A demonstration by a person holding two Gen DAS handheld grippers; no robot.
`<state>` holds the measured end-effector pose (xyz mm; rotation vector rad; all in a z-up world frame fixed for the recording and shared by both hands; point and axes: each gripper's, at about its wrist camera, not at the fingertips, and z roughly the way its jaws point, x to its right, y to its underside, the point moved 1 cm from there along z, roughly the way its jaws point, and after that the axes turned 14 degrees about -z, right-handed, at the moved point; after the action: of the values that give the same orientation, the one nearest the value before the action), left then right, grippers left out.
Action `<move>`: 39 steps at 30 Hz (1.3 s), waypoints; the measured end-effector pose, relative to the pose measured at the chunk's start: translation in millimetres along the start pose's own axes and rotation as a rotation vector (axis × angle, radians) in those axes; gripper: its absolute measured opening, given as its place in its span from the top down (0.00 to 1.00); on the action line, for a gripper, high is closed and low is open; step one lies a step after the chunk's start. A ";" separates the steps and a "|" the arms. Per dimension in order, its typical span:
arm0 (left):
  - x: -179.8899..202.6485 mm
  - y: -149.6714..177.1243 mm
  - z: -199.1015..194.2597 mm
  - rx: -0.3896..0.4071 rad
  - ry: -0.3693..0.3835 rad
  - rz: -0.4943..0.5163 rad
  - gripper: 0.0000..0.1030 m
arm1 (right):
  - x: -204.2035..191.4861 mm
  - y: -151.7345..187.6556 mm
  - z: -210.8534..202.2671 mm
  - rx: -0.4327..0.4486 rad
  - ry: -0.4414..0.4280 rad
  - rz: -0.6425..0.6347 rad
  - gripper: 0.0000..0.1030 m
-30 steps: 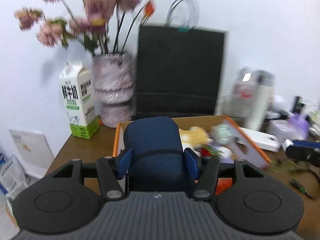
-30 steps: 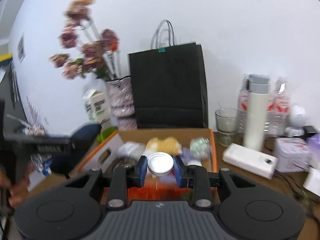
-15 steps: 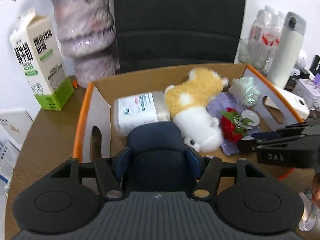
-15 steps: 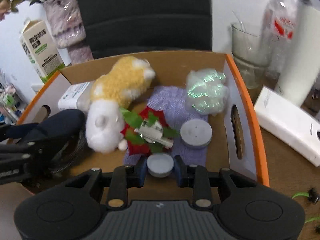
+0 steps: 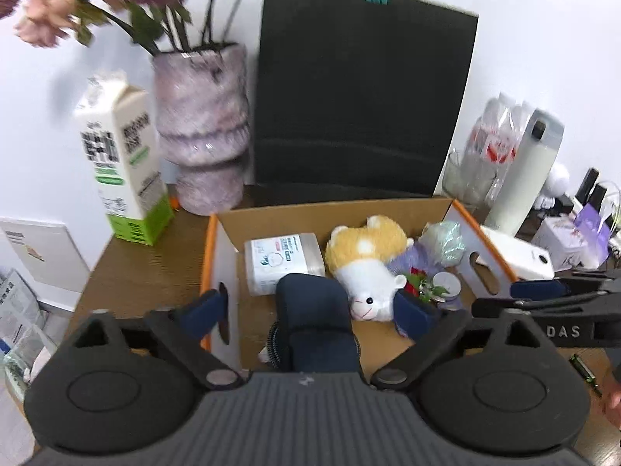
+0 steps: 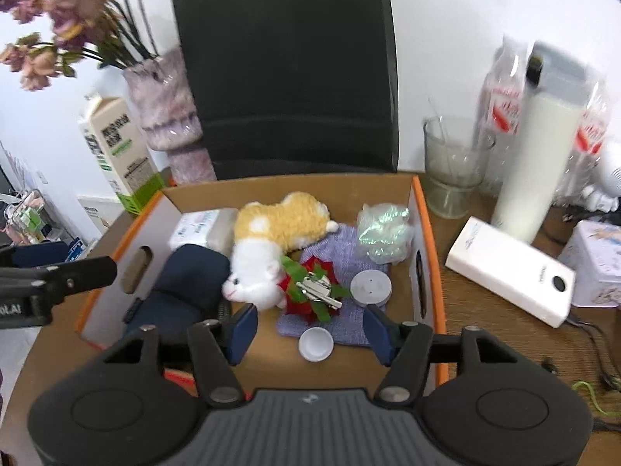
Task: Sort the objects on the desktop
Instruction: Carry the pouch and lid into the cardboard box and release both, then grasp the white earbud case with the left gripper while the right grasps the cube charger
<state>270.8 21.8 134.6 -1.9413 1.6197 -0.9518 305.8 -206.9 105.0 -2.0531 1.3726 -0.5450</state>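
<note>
An orange-rimmed cardboard box (image 5: 211, 240) (image 6: 436, 272) holds a plush toy (image 5: 368, 268) (image 6: 271, 248), a tissue pack (image 5: 281, 260), a purple cloth (image 6: 349, 256), a red flower with a metal clip (image 6: 314, 291), a round grey puck (image 6: 370, 287) and an iridescent wad (image 6: 384, 229). My left gripper (image 5: 310, 310) is open; the dark blue case (image 5: 314, 330) (image 6: 182, 287) lies in the box between its fingers. My right gripper (image 6: 310, 330) is open above the box front; the small white cap (image 6: 315, 344) lies on the cloth between its fingers.
Behind the box stand a black paper bag (image 5: 361, 105), a pink vase with flowers (image 5: 202, 124) and a milk carton (image 5: 120, 163). To the right are a glass (image 6: 454, 167), a white bottle (image 6: 539, 171), a white power bank (image 6: 508, 272) and a tin (image 6: 597, 264).
Both grippers opened. The left let go of the blue case, the right let go of the white cap; both now lie in the box. Both cameras pulled back and up.
</note>
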 end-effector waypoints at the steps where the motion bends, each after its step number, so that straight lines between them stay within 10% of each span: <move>1: 0.2 1.2 -5.5 0.002 -0.003 0.000 0.02 | -2.1 1.3 -7.8 0.006 0.000 -0.005 0.38; 16: -25.5 152.4 -124.0 0.202 0.031 -0.097 0.00 | -79.7 135.4 -129.7 0.324 0.080 -0.100 0.23; 25: -29.5 283.8 -155.7 0.246 -0.085 -0.033 0.00 | -125.5 257.7 -152.5 0.288 0.139 -0.102 0.21; 39: -12.8 319.8 -164.0 0.123 0.019 -0.033 0.00 | -142.6 316.7 -166.2 0.264 0.164 -0.082 0.16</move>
<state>-65.6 -20.4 14.8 -1.8866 1.5074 -1.0603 -67.6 -206.7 10.9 -1.8892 1.2362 -0.8974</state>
